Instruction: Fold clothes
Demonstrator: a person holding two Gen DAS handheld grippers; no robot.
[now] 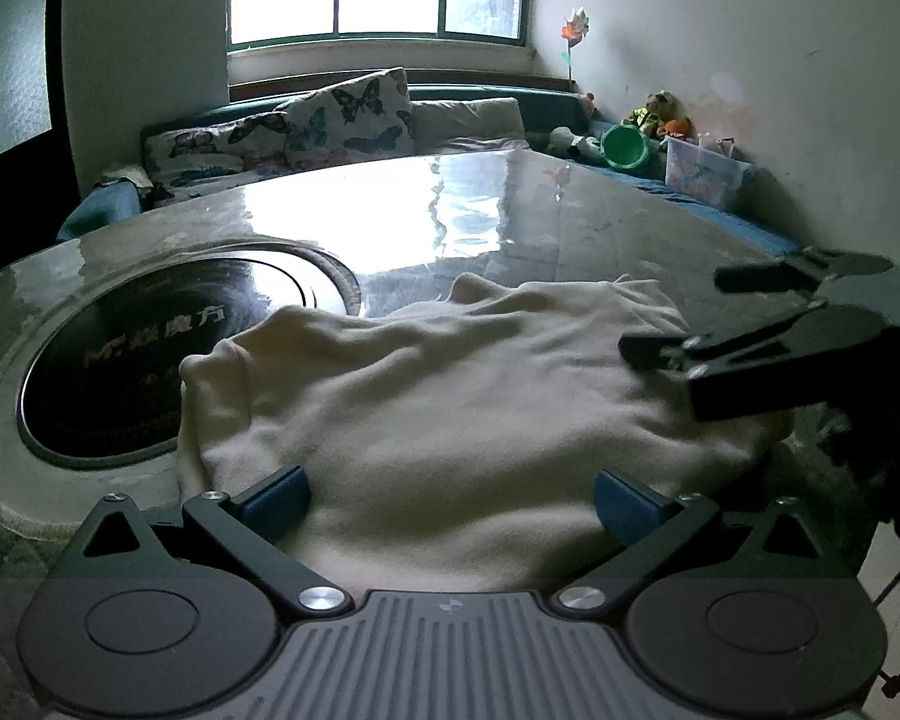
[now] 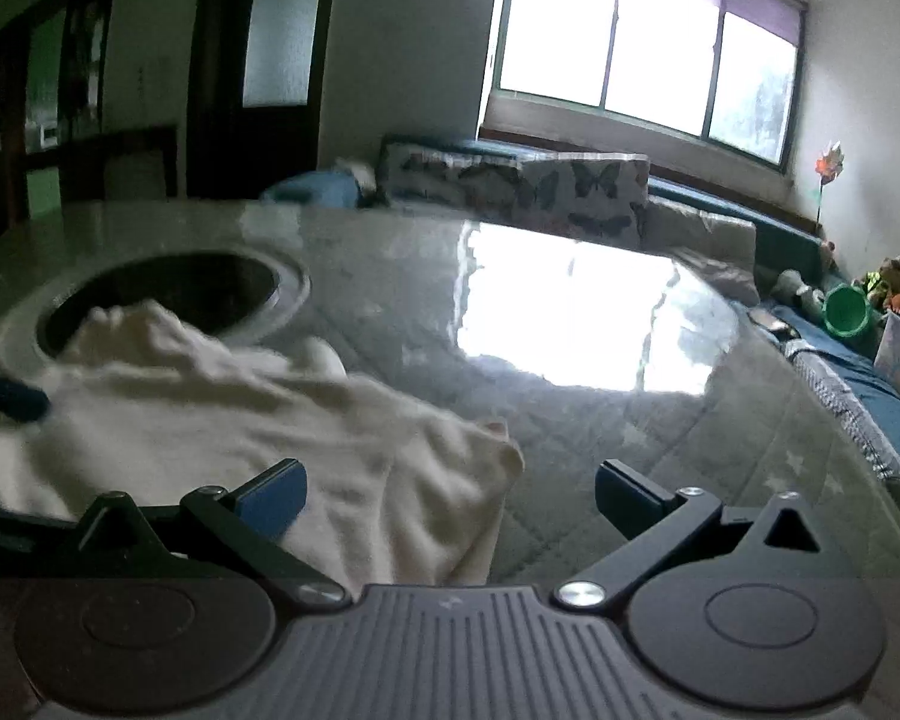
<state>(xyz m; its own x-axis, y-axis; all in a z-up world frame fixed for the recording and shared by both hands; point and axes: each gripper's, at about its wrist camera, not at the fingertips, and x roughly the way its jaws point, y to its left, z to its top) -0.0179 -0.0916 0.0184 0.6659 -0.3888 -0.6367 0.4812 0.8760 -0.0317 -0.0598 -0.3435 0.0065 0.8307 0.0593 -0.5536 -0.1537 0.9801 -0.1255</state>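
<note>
A cream garment (image 1: 450, 396) lies rumpled on the glass-topped table (image 1: 450, 210). My left gripper (image 1: 450, 498) is open, its blue pads wide apart over the garment's near edge. My right gripper (image 1: 672, 315) shows at the right of the left wrist view, over the garment's right side. In the right wrist view the right gripper (image 2: 450, 495) is open, with the garment (image 2: 240, 420) under its left finger and bare table under its right. A tip of the left gripper (image 2: 6, 399) shows at that view's left edge.
A round black inset hob (image 1: 150, 348) sits in the table left of the garment. Behind the table runs a blue bench with butterfly cushions (image 1: 342, 114), a green bucket (image 1: 627, 147), toys and a clear plastic box (image 1: 708, 171). The table's rim (image 2: 840, 450) curves at the right.
</note>
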